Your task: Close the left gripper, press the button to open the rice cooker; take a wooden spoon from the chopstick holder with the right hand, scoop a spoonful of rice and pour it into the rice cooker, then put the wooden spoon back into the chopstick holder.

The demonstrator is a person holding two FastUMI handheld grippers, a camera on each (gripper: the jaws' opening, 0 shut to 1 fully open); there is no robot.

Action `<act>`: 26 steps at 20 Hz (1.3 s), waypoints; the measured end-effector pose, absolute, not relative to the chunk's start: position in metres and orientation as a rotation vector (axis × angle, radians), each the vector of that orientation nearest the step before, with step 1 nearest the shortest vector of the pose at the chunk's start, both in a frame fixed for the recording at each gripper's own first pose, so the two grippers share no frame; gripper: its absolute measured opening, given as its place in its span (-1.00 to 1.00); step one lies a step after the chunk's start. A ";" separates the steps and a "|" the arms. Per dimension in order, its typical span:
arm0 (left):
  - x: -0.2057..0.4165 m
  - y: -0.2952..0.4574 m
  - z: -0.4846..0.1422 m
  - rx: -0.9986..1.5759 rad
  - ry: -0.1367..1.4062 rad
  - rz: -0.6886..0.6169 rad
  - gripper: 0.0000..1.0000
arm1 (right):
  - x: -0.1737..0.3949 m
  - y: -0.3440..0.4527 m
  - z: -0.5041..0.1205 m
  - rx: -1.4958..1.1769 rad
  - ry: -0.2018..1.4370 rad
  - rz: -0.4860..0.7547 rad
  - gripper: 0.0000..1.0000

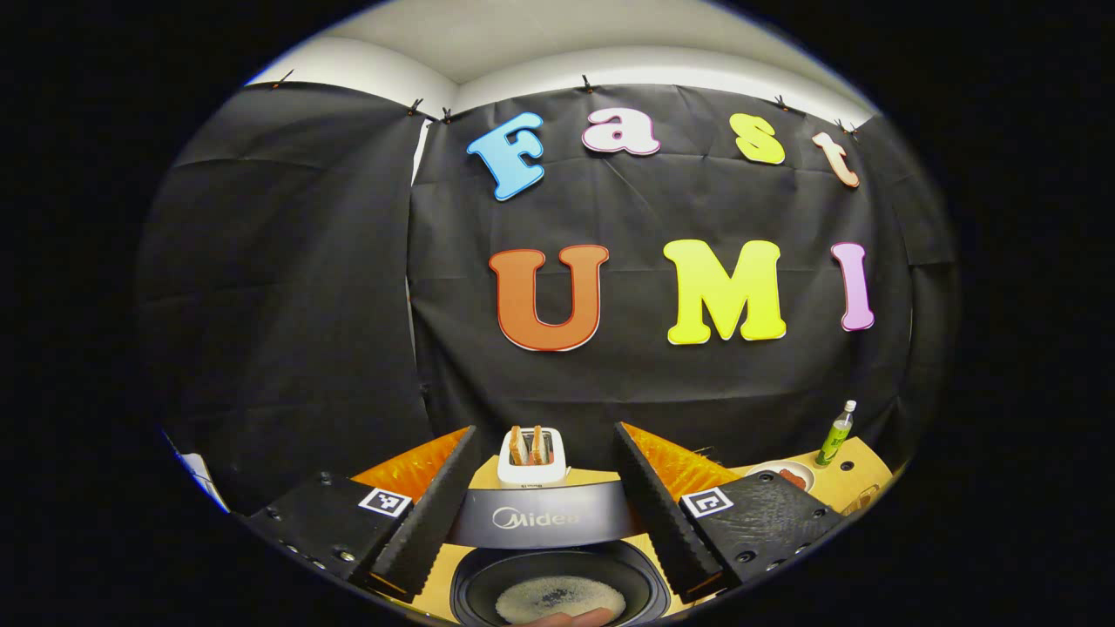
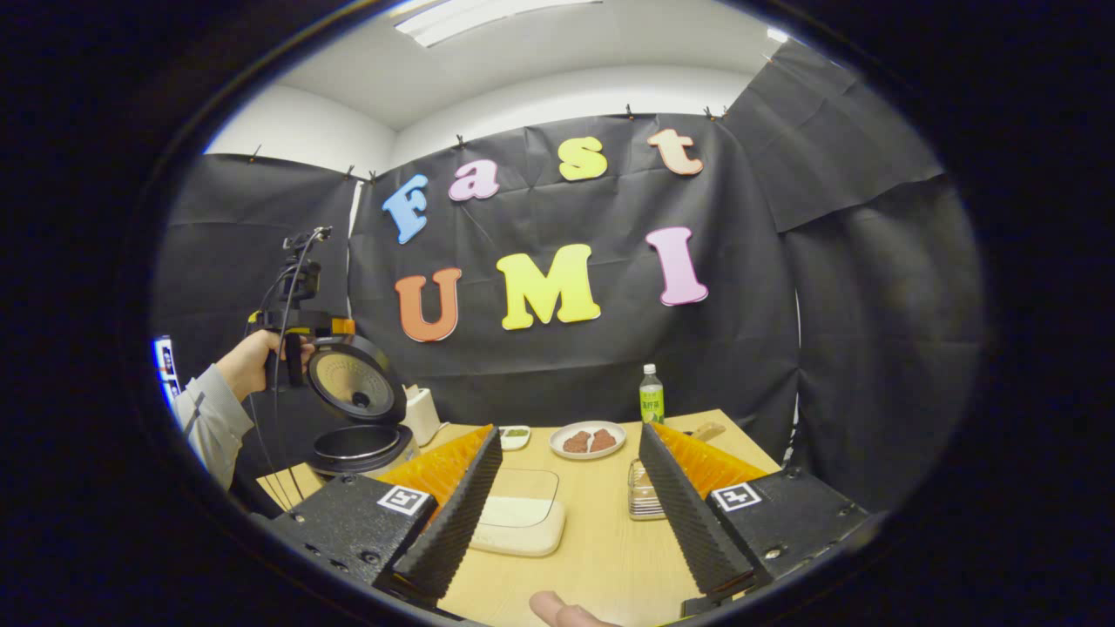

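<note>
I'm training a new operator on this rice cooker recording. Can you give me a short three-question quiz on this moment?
1. True or false: the rice cooker lid is up.
2. What lies on the plate near the green bottle?
A. two brownish pieces of food
B. a wooden spoon
C. a pile of rice
3. Fill in: the right gripper has its fingers ____ and holds nothing.

Key:
1. True
2. A
3. Apart (open)
</note>
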State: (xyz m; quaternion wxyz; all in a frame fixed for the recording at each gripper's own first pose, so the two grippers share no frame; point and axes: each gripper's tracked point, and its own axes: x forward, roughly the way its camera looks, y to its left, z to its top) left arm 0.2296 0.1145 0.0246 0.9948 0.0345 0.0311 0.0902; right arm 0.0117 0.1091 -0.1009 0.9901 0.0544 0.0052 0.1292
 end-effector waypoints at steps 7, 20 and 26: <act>0.189 0.095 -0.017 0.062 0.135 0.144 0.94 | -0.024 0.114 -0.116 0.095 0.022 0.268 1.00; 0.133 0.079 -0.091 0.014 0.253 0.109 0.94 | -0.067 0.134 -0.123 0.040 0.024 0.299 1.00; 0.119 0.077 -0.129 0.027 0.320 0.106 0.96 | -0.068 0.139 -0.129 0.047 0.047 0.310 1.00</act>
